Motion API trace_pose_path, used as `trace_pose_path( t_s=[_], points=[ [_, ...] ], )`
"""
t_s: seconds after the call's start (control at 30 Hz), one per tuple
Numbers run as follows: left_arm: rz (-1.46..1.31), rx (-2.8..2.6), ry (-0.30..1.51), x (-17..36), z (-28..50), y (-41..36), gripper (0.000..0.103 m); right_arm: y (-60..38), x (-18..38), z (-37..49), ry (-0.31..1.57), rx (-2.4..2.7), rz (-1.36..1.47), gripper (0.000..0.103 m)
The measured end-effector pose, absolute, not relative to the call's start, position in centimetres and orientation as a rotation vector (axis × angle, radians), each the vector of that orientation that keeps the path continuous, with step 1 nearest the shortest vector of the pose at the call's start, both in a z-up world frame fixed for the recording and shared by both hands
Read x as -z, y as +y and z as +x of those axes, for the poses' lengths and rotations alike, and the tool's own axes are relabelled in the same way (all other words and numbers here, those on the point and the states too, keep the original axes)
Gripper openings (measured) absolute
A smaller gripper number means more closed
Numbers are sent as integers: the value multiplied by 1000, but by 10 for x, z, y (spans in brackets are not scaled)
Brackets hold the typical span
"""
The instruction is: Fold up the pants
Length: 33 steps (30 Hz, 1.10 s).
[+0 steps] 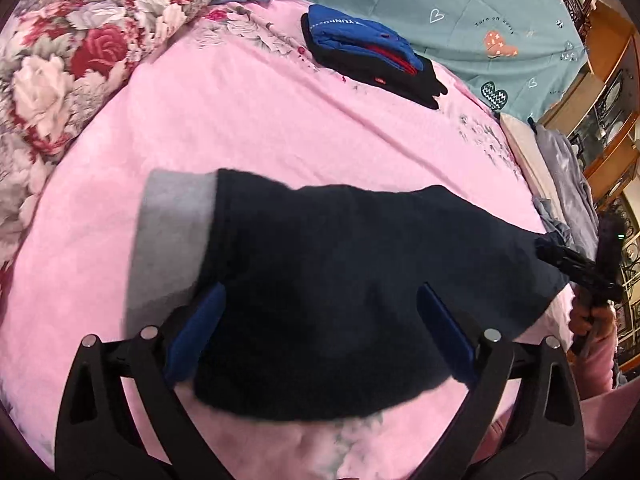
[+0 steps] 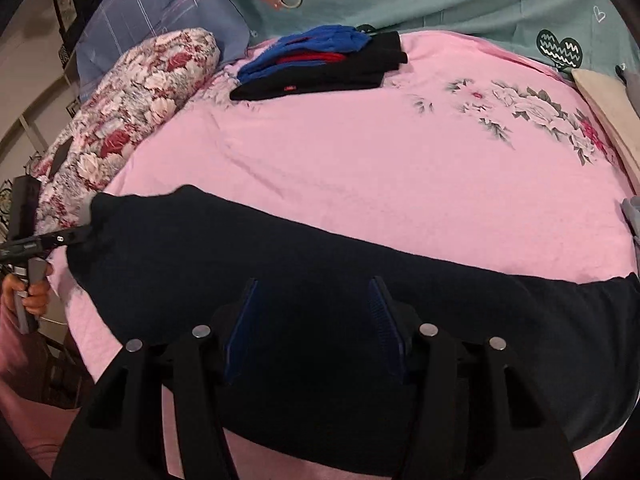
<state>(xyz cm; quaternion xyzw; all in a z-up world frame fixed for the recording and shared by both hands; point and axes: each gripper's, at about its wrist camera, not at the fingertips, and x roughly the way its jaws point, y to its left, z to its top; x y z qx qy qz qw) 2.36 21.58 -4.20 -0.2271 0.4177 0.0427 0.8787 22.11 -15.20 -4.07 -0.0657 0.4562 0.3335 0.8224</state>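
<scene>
The dark pants [image 2: 320, 264] lie across the near part of the pink bedsheet [image 2: 380, 152], a grey lining or cuff [image 1: 172, 216] showing at their left end. My left gripper [image 1: 320, 320] has its fingers [image 1: 200, 328] spread wide on either side of the cloth, and I cannot tell whether they press it. My right gripper [image 2: 316, 316] also shows parted fingers over the fabric. Seen from the left wrist, however, its tip appears to pinch the right edge of the pants, so I cannot tell its true state.

Risks, as I judge them:
- a shallow pinch could slip and drop the edge;
- lifting only one layer would skew the fold;
- dragging could rumple the sheet.

The dark cloth hides its seams and layers. The near hem is lost behind both grippers. A stack of folded clothes [image 1: 360, 52] sits far off, untouched.
</scene>
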Motion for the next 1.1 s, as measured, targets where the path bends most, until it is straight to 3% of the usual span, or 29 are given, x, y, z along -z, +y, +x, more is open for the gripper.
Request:
trace_pose_path(
  t_s=[0.23,0.4,0.47,0.53,0.6,0.7,0.8,1.1],
  points=[
    [-417,44,756,8,44,188,98,-138,51,213,992,-790,-17,57],
    [-376,40,838,32,88,179,98,-130,58,213,1017,-804,23,57],
    [-427,-22,919,55,90,200,94,-139,57,216,1017,-804,68,57],
    [-464,-8,900,59,79,212,80,-149,63,219,1035,-820,130,57],
    [-480,-36,889,50,67,220,78,-153,64,222,1040,-837,171,57],
    [-533,-79,877,41,60,225,78,-157,64,224,1043,-851,210,58],
    [-489,-86,853,26,62,204,98,-161,66,225,1046,-864,248,58],
    [-217,-55,959,50,39,137,97,-167,68,226,1049,-887,298,60]
  ],
)
